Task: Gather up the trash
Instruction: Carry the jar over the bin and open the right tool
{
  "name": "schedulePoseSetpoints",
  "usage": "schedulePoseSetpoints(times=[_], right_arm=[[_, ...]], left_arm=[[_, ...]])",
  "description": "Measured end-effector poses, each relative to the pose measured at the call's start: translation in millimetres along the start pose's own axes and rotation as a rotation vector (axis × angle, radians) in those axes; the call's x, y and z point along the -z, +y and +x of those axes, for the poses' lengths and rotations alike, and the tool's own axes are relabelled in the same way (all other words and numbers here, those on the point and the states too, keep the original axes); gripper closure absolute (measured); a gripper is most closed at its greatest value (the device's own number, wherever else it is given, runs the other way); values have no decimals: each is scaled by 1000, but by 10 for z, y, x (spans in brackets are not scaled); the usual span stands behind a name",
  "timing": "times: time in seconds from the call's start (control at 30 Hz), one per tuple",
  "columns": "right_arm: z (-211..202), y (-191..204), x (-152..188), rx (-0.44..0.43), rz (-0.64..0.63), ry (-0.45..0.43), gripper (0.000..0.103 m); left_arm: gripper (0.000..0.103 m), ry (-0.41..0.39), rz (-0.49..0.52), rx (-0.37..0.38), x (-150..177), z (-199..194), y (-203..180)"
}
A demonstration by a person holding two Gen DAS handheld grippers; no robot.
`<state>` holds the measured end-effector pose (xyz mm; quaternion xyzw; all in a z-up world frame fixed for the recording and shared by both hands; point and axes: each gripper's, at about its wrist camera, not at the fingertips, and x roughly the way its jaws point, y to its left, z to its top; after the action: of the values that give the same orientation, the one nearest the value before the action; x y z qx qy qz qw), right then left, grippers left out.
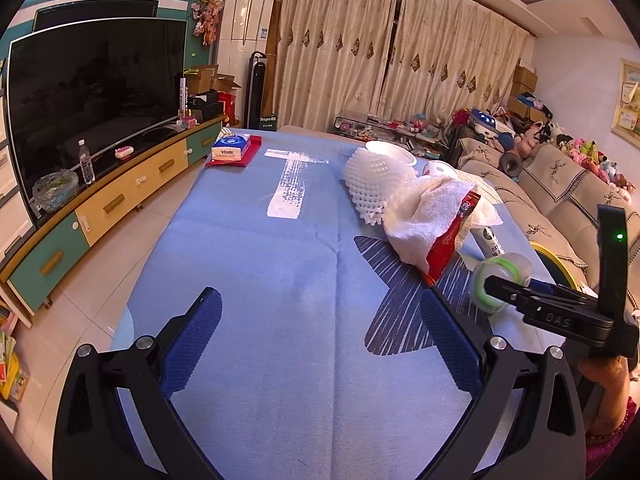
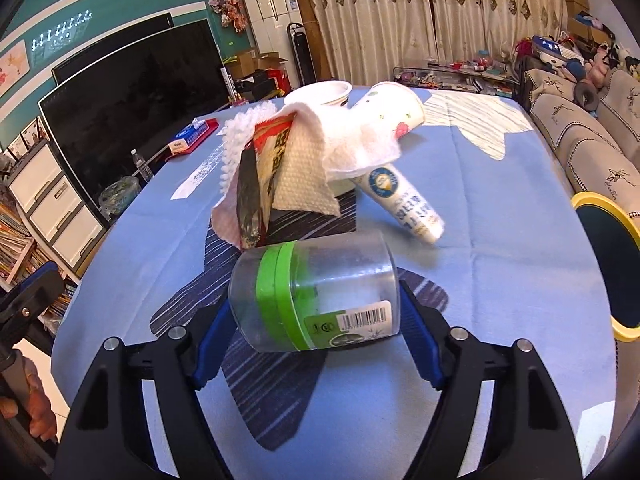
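My right gripper (image 2: 316,320) is shut on a clear plastic jar (image 2: 320,292) with a green band and barcode label, held on its side just above the blue tablecloth. The jar also shows in the left wrist view (image 1: 500,280), with the right gripper (image 1: 496,284) around it. Behind it lies a trash pile: a white paper towel (image 2: 316,160), a red snack wrapper (image 2: 268,152), white foam netting (image 1: 372,184), a white tube (image 2: 408,204) and paper cups (image 2: 392,108). My left gripper (image 1: 320,340) is open and empty over the cloth, left of the pile.
A yellow-rimmed bin (image 2: 612,268) stands at the table's right edge by the sofa (image 1: 560,184). A tissue pack on a red tray (image 1: 234,150) lies at the far left of the table. A TV (image 1: 92,100) and cabinet stand to the left.
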<state>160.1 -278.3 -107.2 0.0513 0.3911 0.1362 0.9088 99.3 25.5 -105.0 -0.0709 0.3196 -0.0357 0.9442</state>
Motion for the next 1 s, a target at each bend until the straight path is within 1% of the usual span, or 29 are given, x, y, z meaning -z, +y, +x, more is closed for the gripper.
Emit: schedulePoseSetpoints(times=[0.23, 0.4, 0.8, 0.9, 1.0], right_arm=[[-221, -326, -10, 18, 53, -41, 32], [-329, -670, -41, 74, 105, -67, 32], [-501, -1857, -205, 268, 237, -104, 32], [-435, -2196, -253, 327, 268, -86, 32], [-325, -2501, -265, 365, 306, -58, 32]], left_arm=[[5, 7, 26, 14, 4, 58, -150], [5, 21, 41, 17, -9, 132, -250], [5, 44, 103, 30, -86, 325, -638], [5, 50, 118, 37, -106, 375, -746], [5, 57, 139, 45, -112, 416, -844]])
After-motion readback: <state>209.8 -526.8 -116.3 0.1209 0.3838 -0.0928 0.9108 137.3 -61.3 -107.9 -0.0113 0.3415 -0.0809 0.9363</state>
